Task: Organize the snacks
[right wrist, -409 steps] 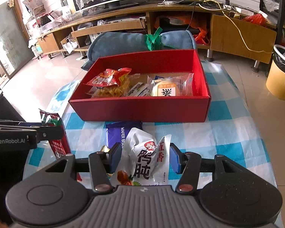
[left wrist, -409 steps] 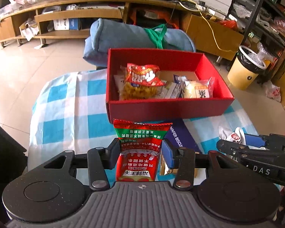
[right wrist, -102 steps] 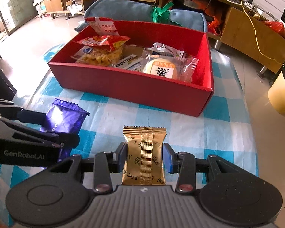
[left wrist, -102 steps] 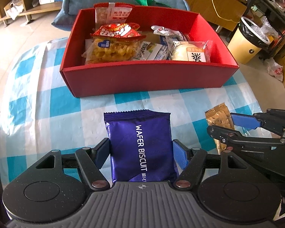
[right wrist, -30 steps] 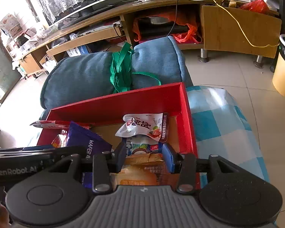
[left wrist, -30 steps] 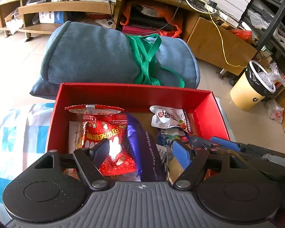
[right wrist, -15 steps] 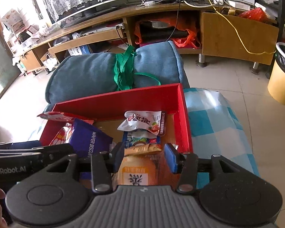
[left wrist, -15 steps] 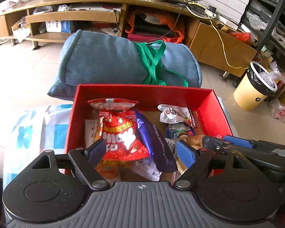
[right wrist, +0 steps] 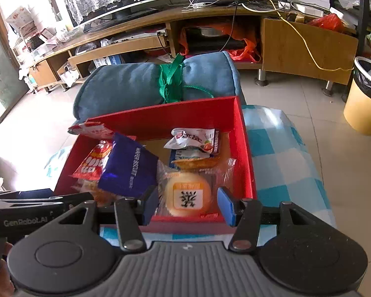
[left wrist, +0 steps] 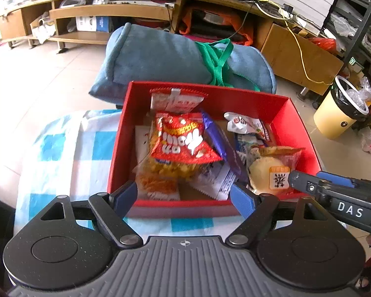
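A red box [left wrist: 294, 121] on the checked cloth holds several snack packets. The purple wafer biscuit pack [left wrist: 222, 146] leans against the red chip bag [left wrist: 183, 138]. A gold packet [right wrist: 195, 163] rests on top of the wrapped bun [right wrist: 188, 195]. My left gripper [left wrist: 184, 196] hangs over the box's near wall with its jaws opening and nothing between them. My right gripper [right wrist: 189, 206] is at the box's near right corner, jaws opening too. The bun shows beyond its fingers, but the pads do not press it.
A rolled blue blanket [left wrist: 160, 57] tied with green strap lies just behind the box. Checked tablecloth [right wrist: 284, 158] stretches right of the box. A yellow bin [right wrist: 366, 104] stands on the floor at the right, and wooden shelving [right wrist: 296, 37] lines the back.
Both grippers have drawn back toward the box's near wall and their jaws have widened. The purple wafer pack and the gold packet are let go and lie in the box.
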The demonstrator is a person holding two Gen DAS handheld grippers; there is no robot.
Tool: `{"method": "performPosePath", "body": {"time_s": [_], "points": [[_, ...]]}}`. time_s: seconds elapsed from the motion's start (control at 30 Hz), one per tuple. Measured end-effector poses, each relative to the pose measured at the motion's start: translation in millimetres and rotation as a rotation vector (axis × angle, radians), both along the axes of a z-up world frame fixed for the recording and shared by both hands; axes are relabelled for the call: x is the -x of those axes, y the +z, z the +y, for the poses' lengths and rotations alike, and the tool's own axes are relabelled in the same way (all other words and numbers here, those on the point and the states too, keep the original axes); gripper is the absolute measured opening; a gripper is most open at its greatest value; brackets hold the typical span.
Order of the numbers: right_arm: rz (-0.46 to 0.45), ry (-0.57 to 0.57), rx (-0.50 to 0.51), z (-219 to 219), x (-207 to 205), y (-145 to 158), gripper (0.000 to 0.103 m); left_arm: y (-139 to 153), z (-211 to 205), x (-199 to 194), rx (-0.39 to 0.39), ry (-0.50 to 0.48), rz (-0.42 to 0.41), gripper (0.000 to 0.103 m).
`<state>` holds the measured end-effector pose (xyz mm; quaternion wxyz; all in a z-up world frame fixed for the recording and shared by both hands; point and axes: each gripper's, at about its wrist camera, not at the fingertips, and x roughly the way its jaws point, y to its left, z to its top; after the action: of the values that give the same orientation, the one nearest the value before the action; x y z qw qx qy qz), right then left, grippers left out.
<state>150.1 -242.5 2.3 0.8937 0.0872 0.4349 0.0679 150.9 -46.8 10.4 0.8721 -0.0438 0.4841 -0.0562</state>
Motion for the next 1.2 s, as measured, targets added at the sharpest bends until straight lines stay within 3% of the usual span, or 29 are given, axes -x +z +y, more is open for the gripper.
{"method": "performPosePath", "body": {"time_s": [0.6,1.2], "points": [[-0.021,-0.003,-0.019,7.0,33.6,5.2,0.054,1.5,-0.5,29.3,-0.013,-0.013,-0.014,0.089],[-0.004,-0.049,-0.010,7.2,73.8,0.8,0.056,-3.1,6.4,67.6,-0.019,-0.014,-0.014,0.096]]}}
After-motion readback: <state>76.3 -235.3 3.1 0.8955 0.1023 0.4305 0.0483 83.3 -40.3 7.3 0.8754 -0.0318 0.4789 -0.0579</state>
